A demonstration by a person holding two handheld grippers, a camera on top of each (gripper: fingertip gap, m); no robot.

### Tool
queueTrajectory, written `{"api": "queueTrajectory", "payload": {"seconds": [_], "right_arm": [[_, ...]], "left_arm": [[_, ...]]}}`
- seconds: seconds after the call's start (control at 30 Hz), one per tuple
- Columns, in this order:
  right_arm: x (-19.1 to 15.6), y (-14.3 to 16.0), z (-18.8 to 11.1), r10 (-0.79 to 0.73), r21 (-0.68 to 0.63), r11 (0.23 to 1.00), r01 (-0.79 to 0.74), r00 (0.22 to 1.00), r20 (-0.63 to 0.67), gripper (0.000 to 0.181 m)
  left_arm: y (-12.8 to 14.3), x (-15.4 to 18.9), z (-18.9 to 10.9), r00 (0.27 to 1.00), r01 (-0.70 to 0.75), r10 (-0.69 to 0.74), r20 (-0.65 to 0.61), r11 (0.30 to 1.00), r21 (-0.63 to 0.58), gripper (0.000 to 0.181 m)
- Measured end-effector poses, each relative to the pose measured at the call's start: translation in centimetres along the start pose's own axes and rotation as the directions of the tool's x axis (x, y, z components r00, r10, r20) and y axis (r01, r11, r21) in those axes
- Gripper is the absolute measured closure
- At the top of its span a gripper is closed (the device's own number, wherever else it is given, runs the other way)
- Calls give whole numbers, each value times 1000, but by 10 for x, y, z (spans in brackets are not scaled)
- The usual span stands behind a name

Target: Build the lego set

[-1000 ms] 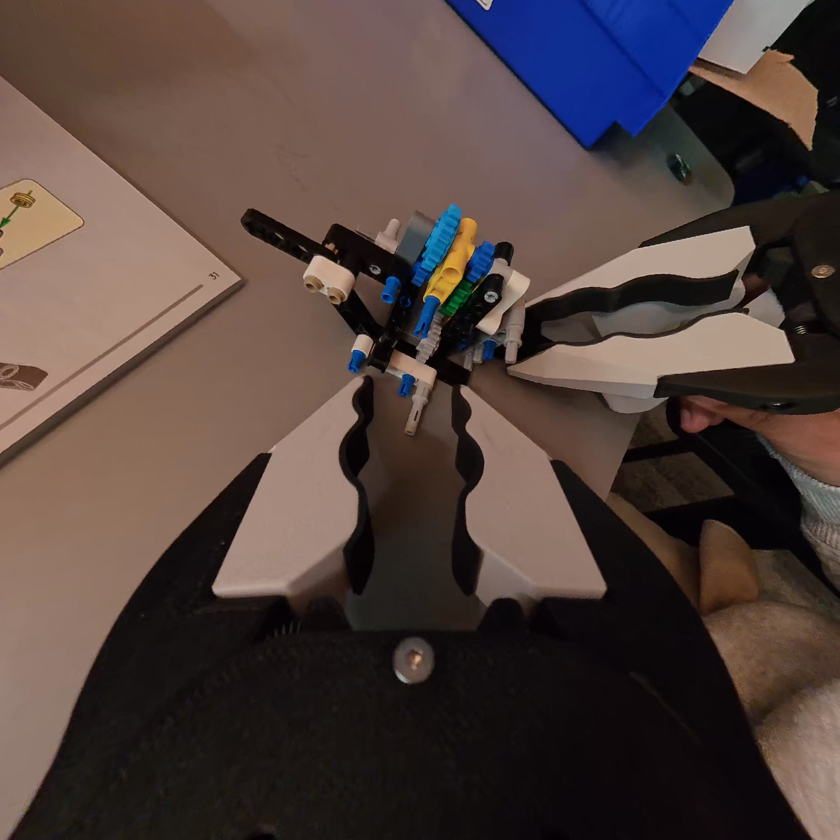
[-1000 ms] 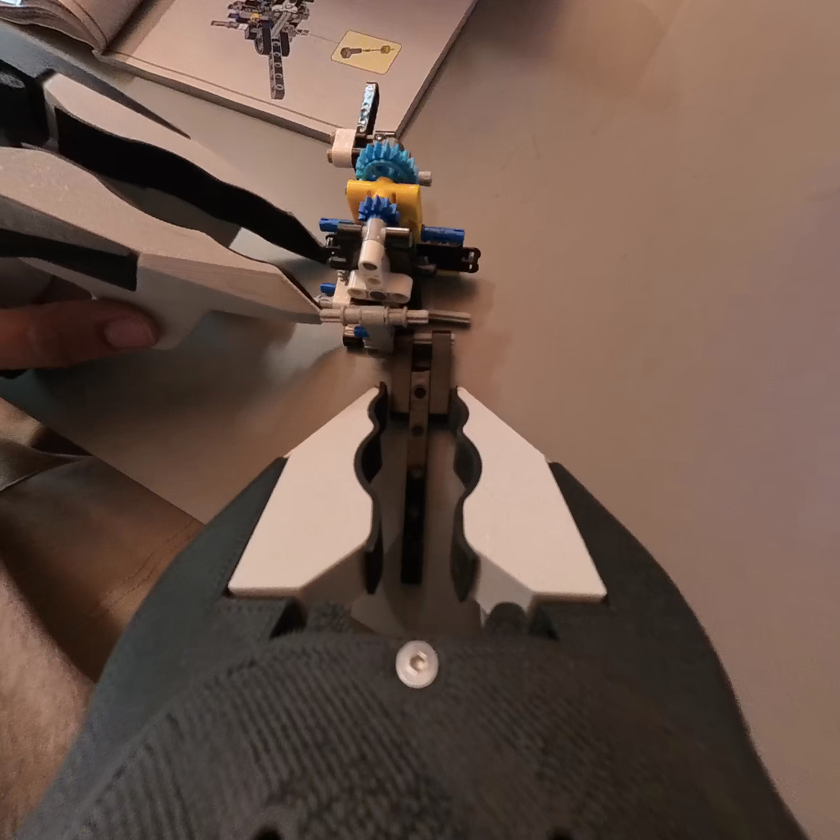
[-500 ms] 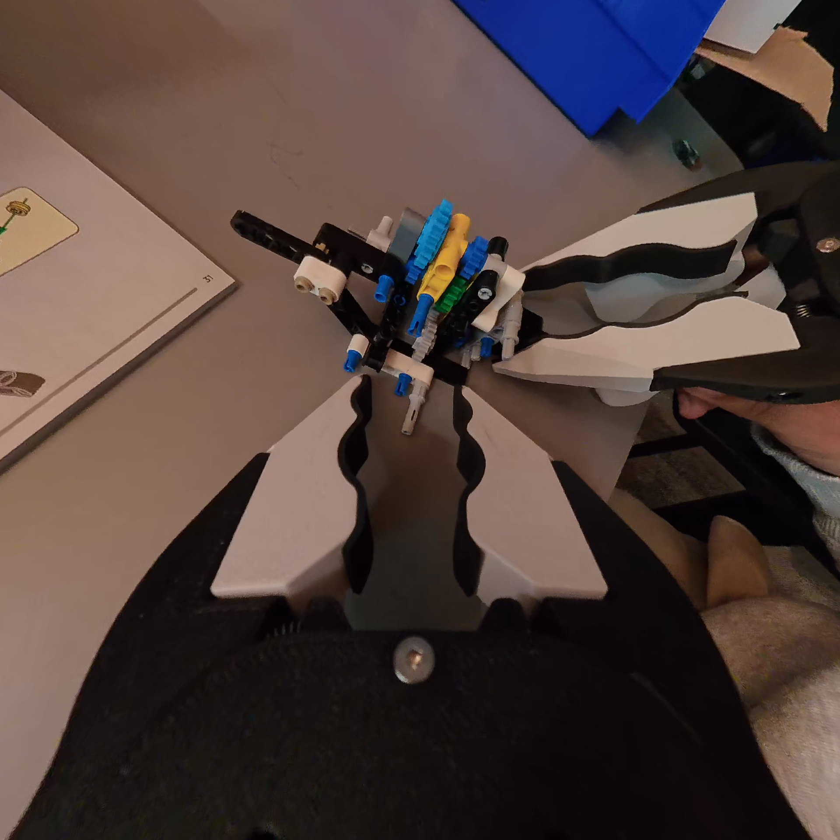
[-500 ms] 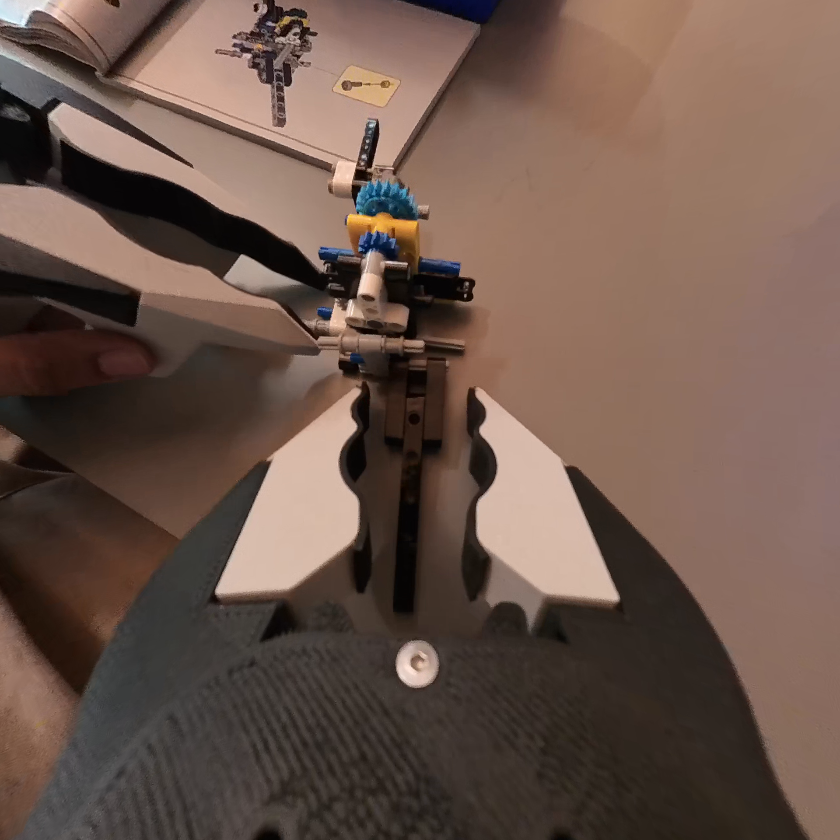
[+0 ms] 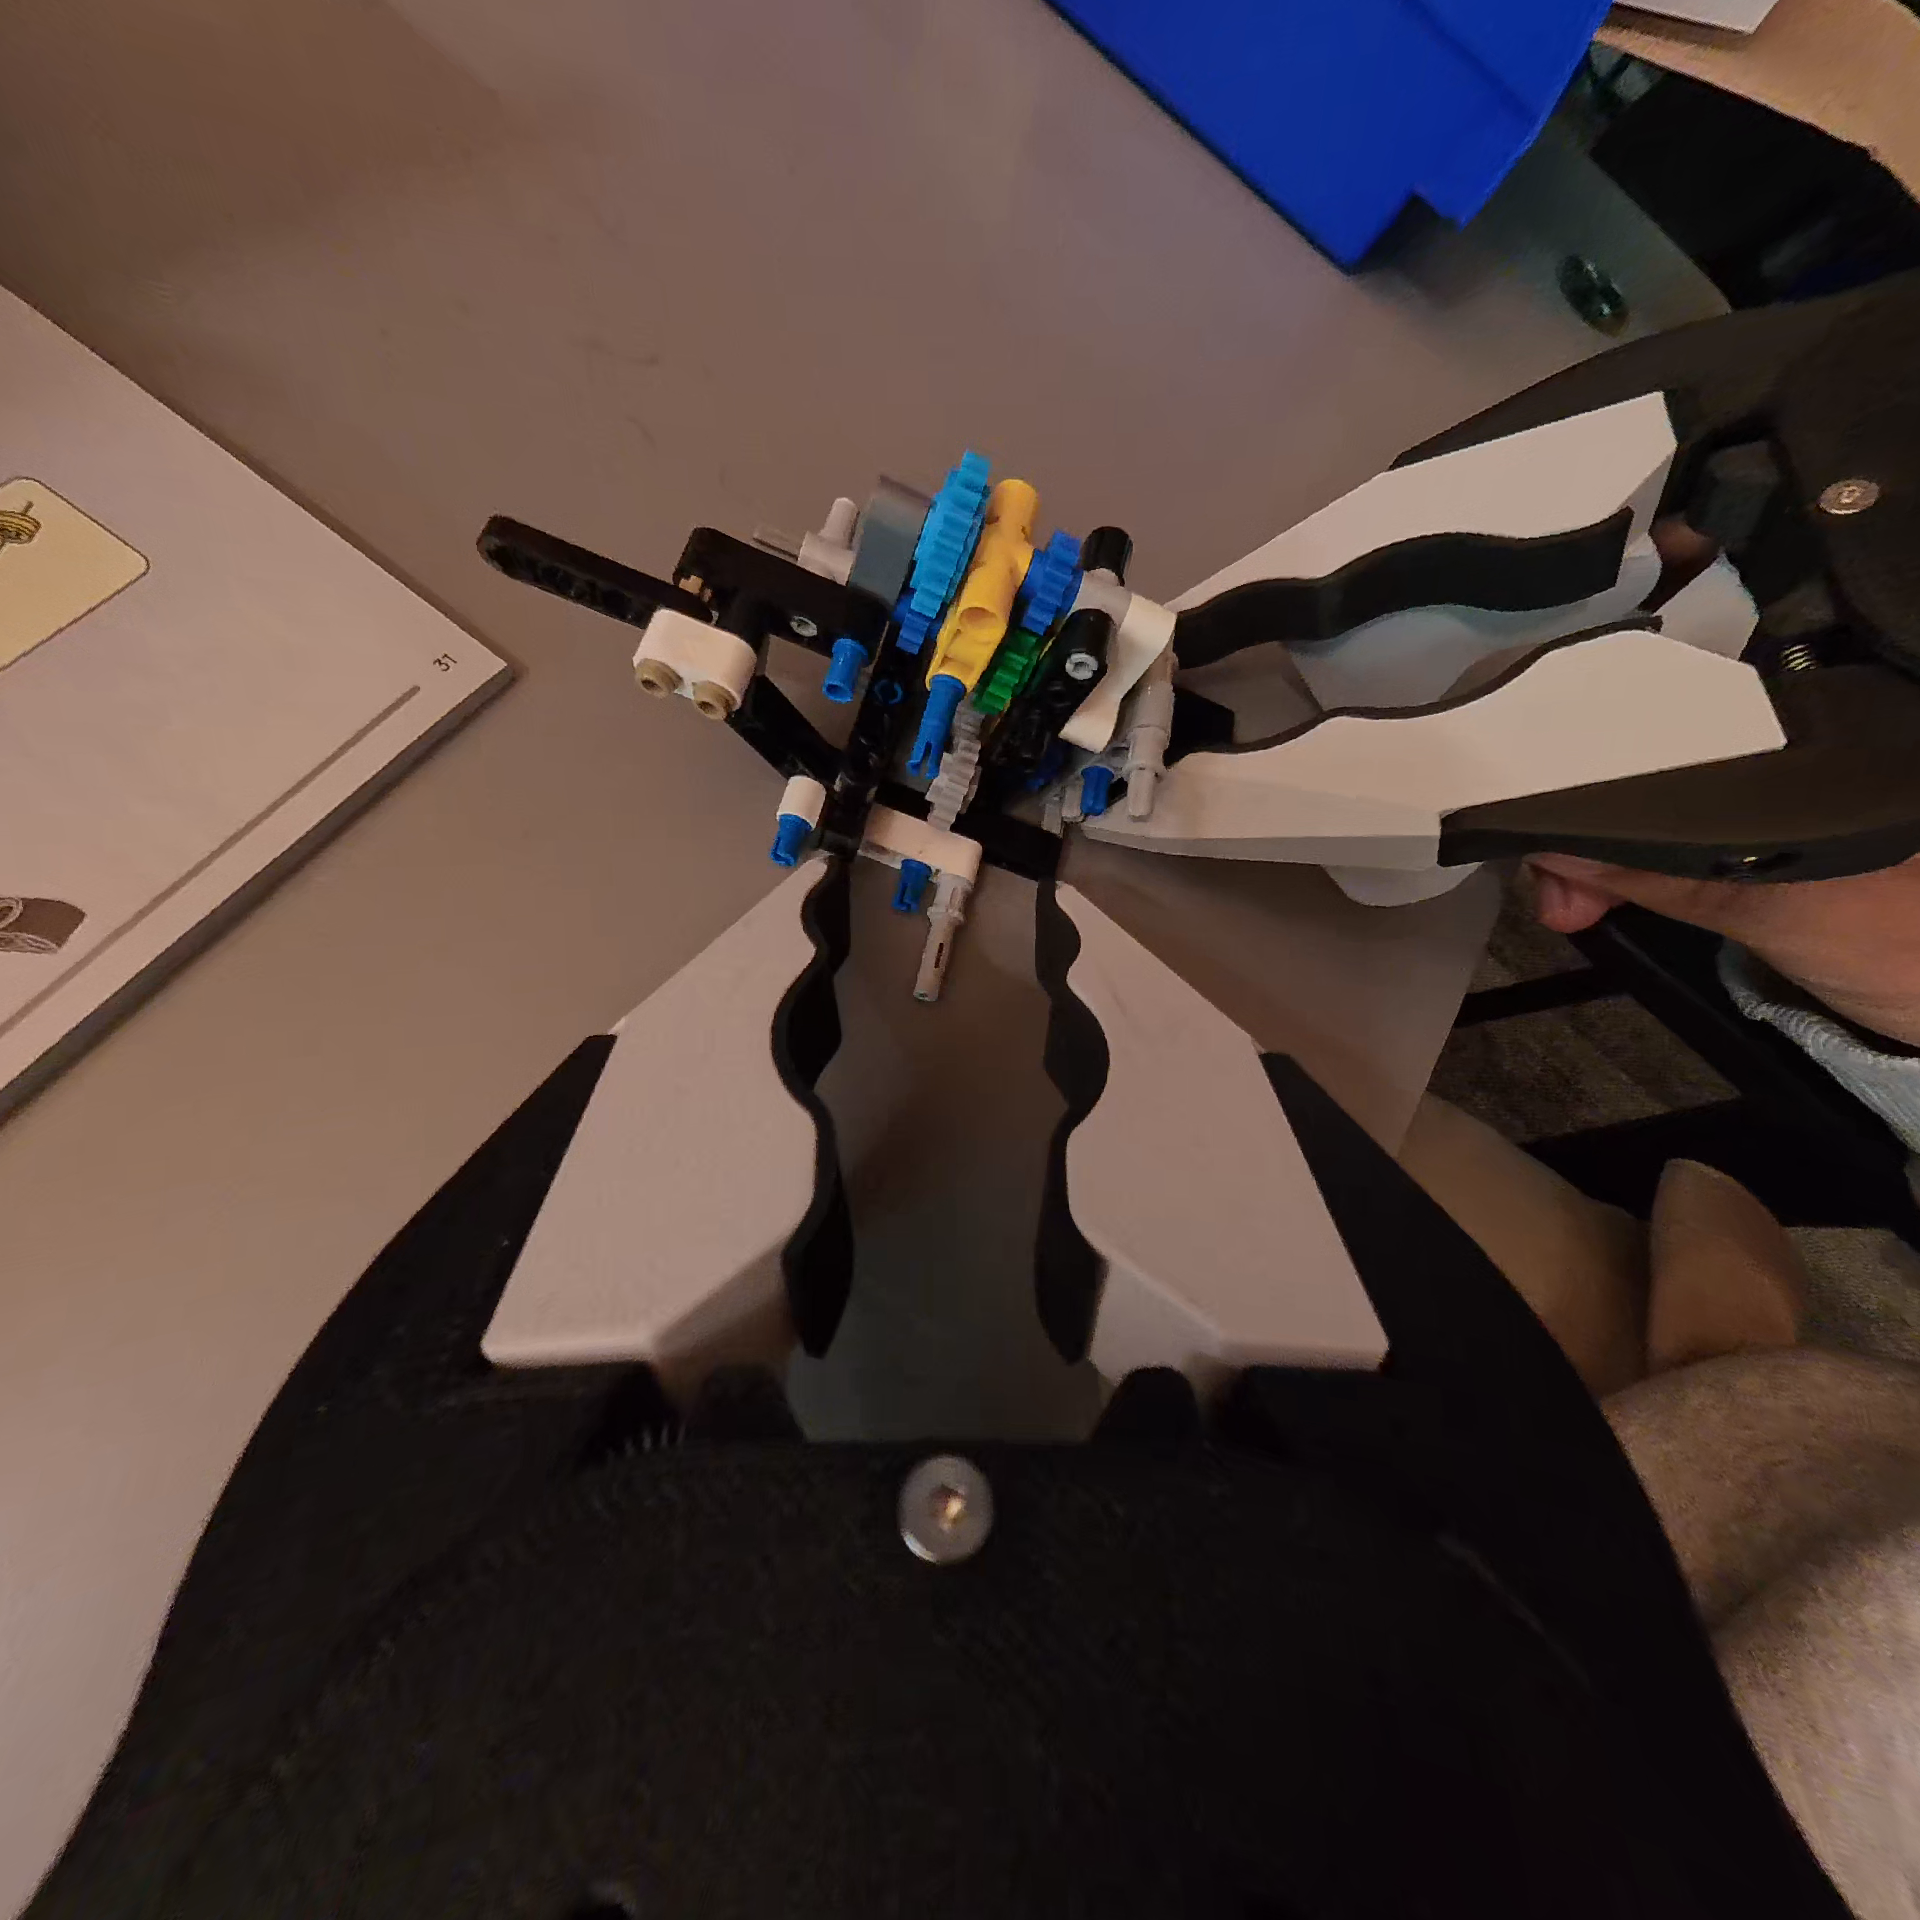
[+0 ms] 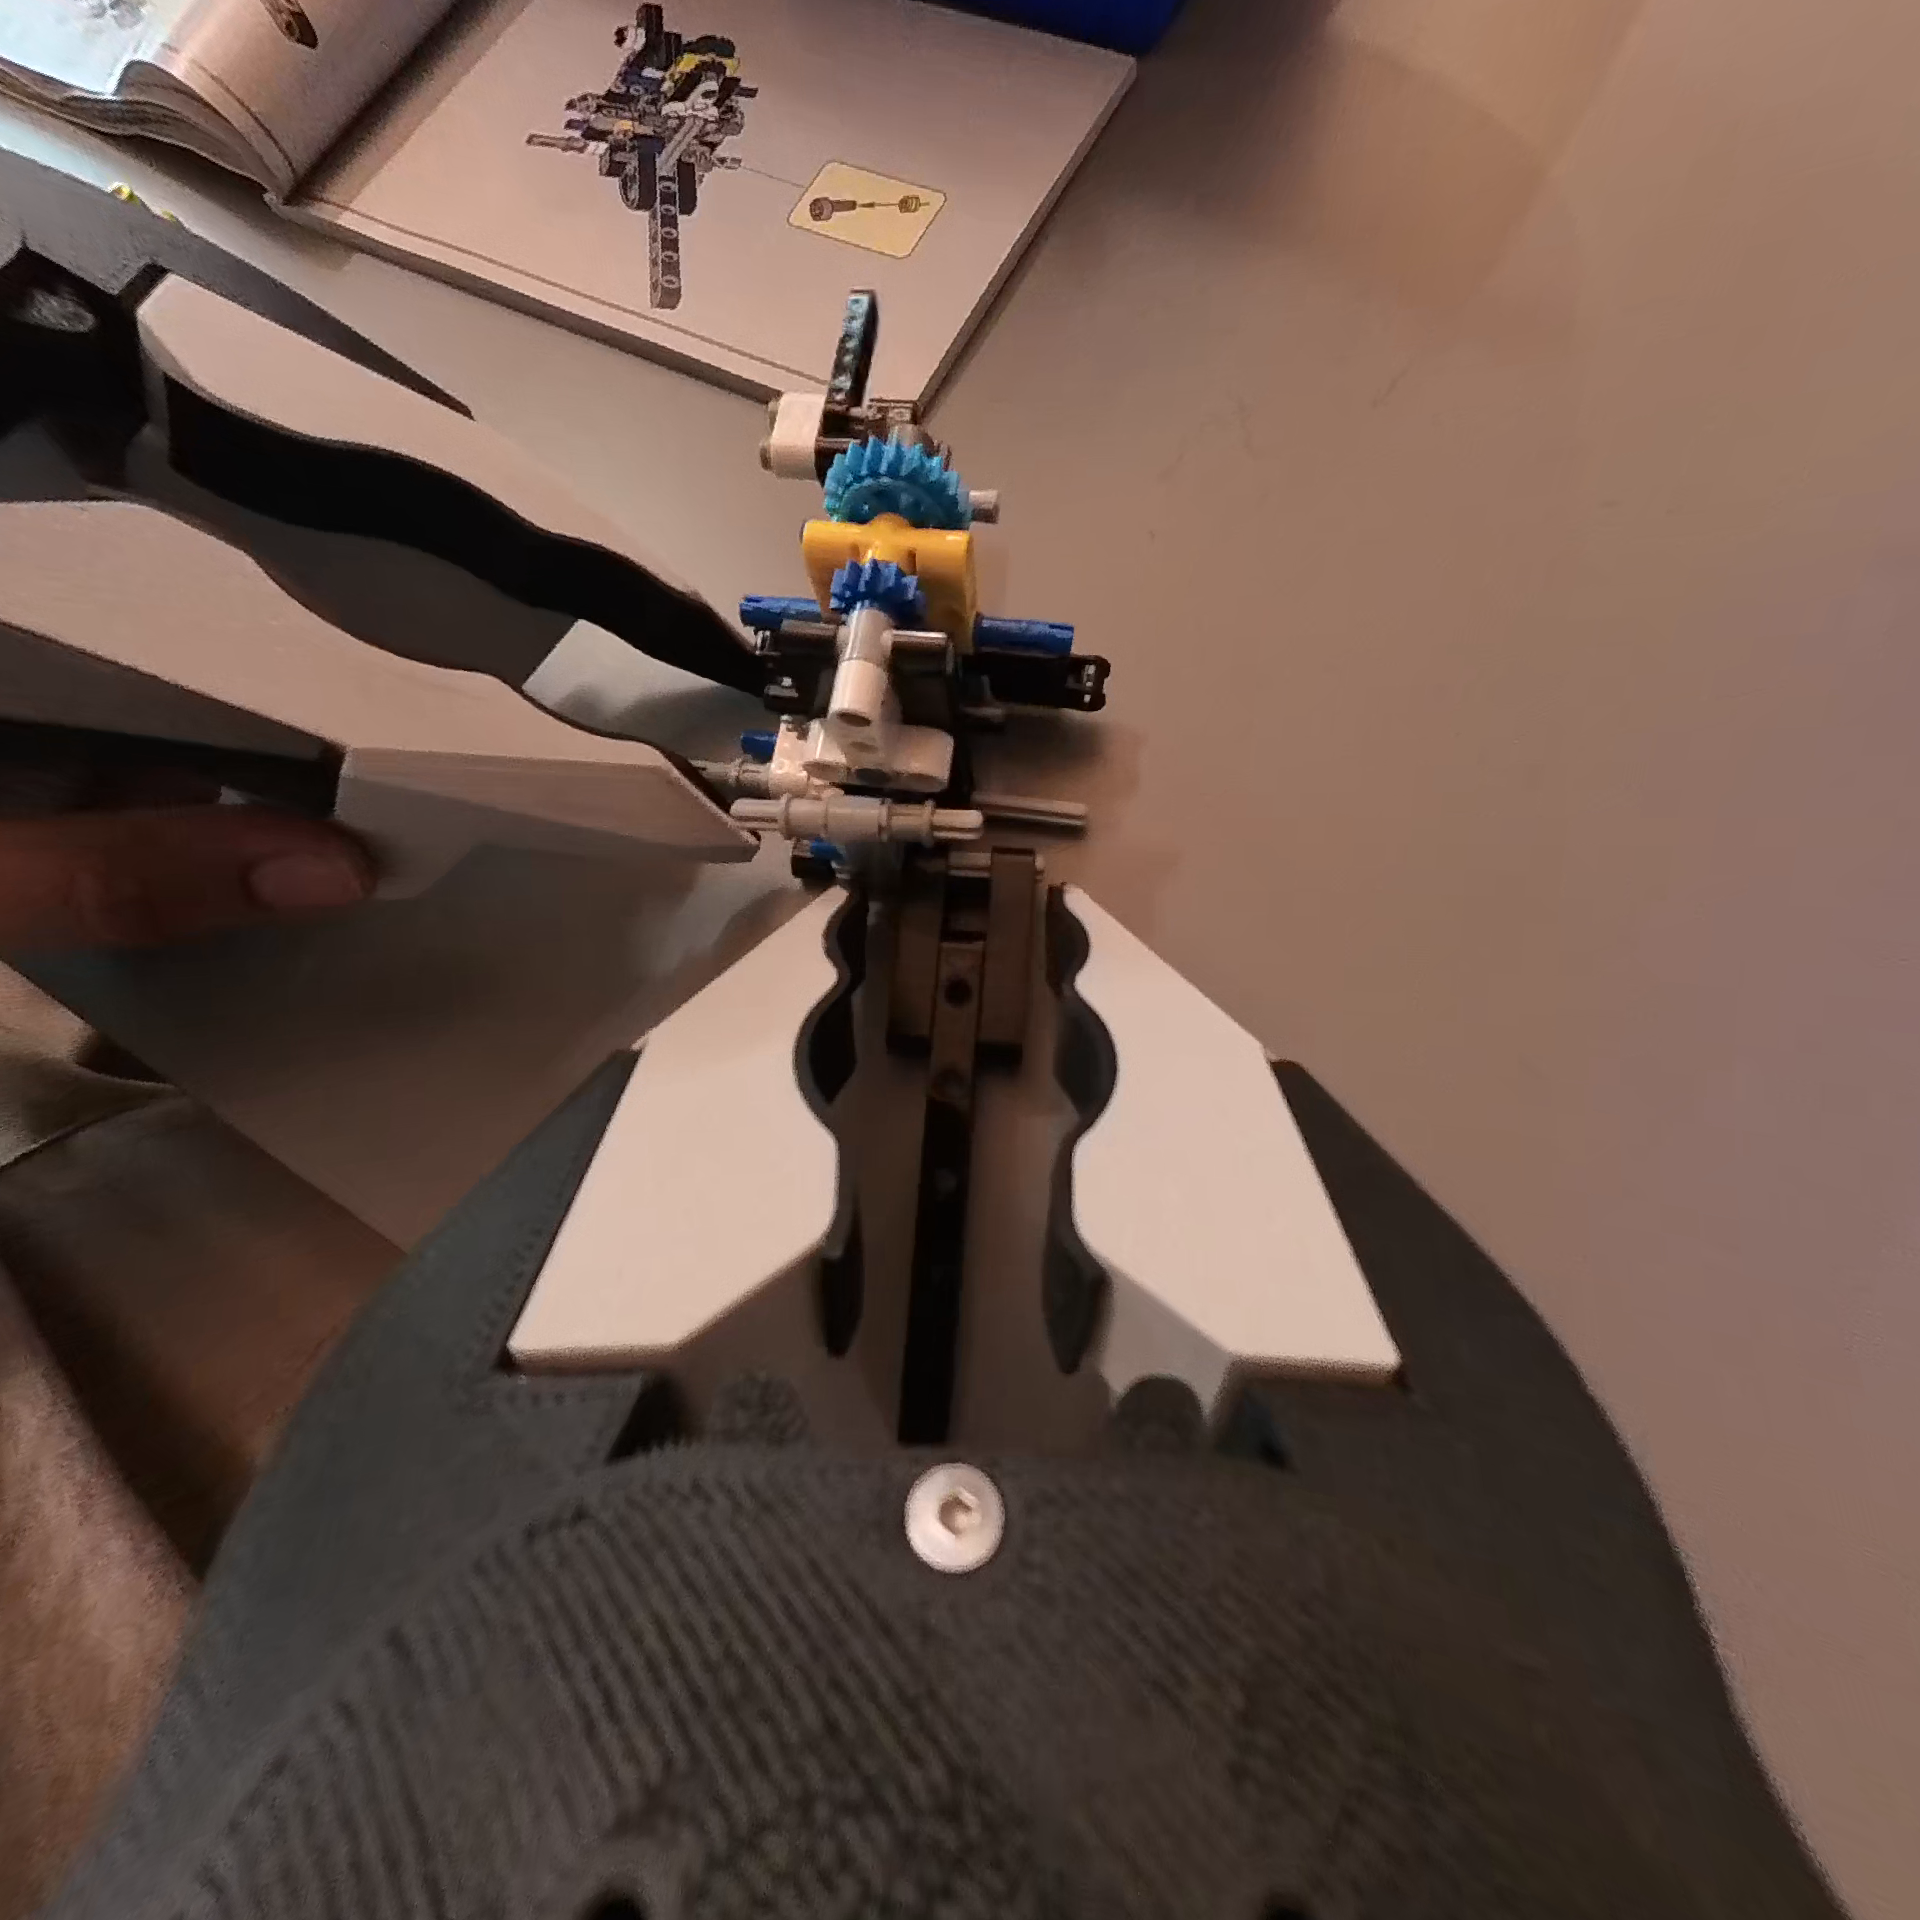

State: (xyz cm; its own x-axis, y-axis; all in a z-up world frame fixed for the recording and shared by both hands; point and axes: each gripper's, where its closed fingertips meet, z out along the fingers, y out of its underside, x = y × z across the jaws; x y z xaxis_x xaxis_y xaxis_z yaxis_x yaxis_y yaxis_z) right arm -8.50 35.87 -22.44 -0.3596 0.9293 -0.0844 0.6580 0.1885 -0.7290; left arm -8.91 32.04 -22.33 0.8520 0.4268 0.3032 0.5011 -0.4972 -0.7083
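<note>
Lego model (image 5: 935, 675) sitting on grey table (image 5: 364, 260), beside booklet (image 6: 727, 156). Left gripper (image 5: 940, 883) parted at its near side, gripping nothing. Right gripper (image 6: 951, 894) parted, straddling its black beam (image 6: 940, 1195).

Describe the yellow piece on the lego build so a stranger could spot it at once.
On the grey table, between the two grippers, sits the small lego assembly. Near its top, the yellow connector is sandwiched between a light blue gear and a darker blue gear; it is the only yellow part.
</note>
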Motion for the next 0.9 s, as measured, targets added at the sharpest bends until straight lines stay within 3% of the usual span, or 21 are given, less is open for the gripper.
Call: {"api": "queueTrajectory", "payload": {"seconds": [0.63,0.9], "right_arm": [[-1,0,0,9,-2,1000,-9,1000,6,151],[-1,0,0,14,-1,1000,-14,1000,8,151]], "left_arm": [[1,-4,1,1000,31,-31,0,1000,-4,160],[1,-1,1,1000,3,-3,-1,1000,-5,154]]}}
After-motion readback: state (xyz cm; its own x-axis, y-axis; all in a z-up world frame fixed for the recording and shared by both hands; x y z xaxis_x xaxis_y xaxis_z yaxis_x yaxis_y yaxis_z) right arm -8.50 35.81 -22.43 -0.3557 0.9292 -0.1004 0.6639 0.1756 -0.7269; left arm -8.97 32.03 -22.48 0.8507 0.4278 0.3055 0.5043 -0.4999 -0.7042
